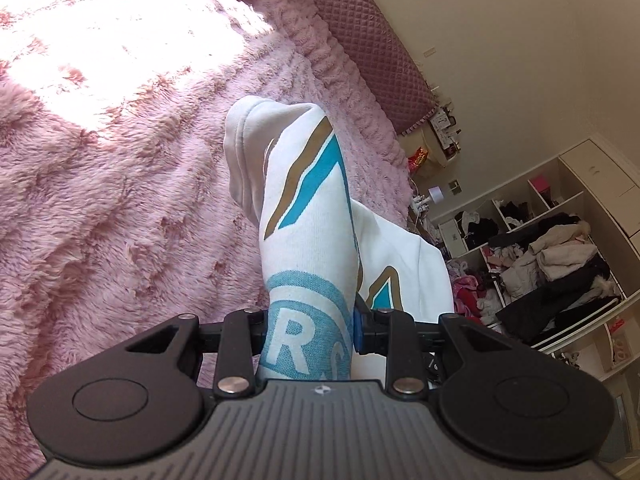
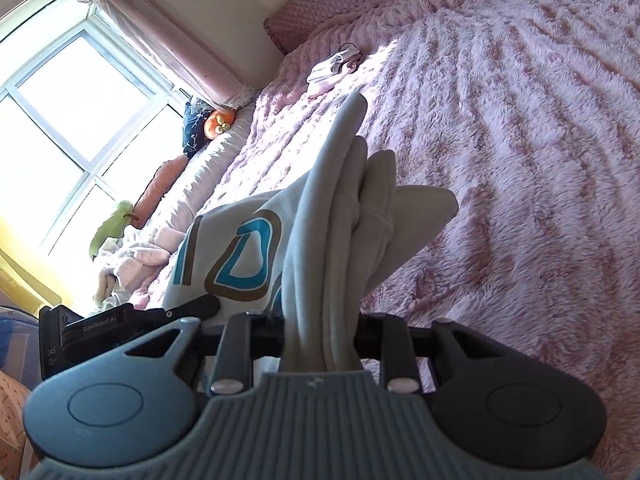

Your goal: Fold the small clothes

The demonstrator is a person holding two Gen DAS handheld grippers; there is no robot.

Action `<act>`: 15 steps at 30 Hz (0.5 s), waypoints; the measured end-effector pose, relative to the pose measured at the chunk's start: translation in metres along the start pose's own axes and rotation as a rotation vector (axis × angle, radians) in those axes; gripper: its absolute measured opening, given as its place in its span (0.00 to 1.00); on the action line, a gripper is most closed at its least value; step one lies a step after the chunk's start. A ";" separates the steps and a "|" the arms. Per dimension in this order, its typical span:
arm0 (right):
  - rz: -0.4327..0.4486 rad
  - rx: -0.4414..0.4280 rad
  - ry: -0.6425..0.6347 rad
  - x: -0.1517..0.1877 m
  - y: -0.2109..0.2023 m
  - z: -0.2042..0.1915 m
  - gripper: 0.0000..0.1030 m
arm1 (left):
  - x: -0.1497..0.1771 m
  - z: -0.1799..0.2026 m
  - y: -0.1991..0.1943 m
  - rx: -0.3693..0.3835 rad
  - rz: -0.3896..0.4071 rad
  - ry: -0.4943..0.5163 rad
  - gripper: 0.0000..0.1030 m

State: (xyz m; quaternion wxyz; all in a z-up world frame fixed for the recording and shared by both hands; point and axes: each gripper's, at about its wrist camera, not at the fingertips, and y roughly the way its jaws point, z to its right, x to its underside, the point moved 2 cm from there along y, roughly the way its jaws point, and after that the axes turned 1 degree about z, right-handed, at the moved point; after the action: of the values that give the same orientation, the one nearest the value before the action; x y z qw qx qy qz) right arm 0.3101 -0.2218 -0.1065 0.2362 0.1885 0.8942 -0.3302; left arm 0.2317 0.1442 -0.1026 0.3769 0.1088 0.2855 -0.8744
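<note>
So we've got both grippers clamped on the same white sweatshirt with teal and brown lettering [image 1: 308, 208], holding it up off the fluffy pink bedspread [image 1: 120, 160]. Our left gripper [image 1: 310, 334] has its jaws pinched on a bunched fold where a pale blue circle with a white "R" is printed, and the fabric sticks out ahead of it over the bed. Our right gripper [image 2: 320, 332] is squeezing a thick wad of plain white folds, and the printed front hangs off to the left of it in that view. The left gripper's black body also peeks in at the lower left there. Further up the bed, near the quilted mauve headboard [image 2: 320, 8], a small pale pink garment [image 2: 332, 68] lies on the bedspread
</note>
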 end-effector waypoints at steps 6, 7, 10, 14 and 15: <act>-0.079 0.086 0.003 0.024 0.033 0.030 0.21 | 0.026 -0.056 0.024 -0.031 -0.030 -0.042 0.32; -0.104 0.102 0.028 0.030 0.039 0.042 0.21 | 0.032 -0.068 0.031 -0.039 -0.043 -0.065 0.32; -0.150 0.146 0.076 0.047 0.052 0.068 0.21 | 0.047 -0.097 0.043 -0.053 -0.053 -0.123 0.32; -0.132 0.150 0.124 0.057 0.054 0.088 0.35 | 0.048 -0.127 0.043 0.017 -0.049 -0.237 0.35; -0.127 0.159 0.128 0.056 0.053 0.091 0.39 | 0.044 -0.129 0.041 0.028 -0.058 -0.243 0.35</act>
State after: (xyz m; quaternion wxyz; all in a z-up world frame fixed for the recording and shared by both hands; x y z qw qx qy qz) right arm 0.3176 -0.2362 -0.2247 0.1416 0.1702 0.8886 -0.4017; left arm 0.2274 0.1706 -0.2426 0.3817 -0.0011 0.2285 -0.8956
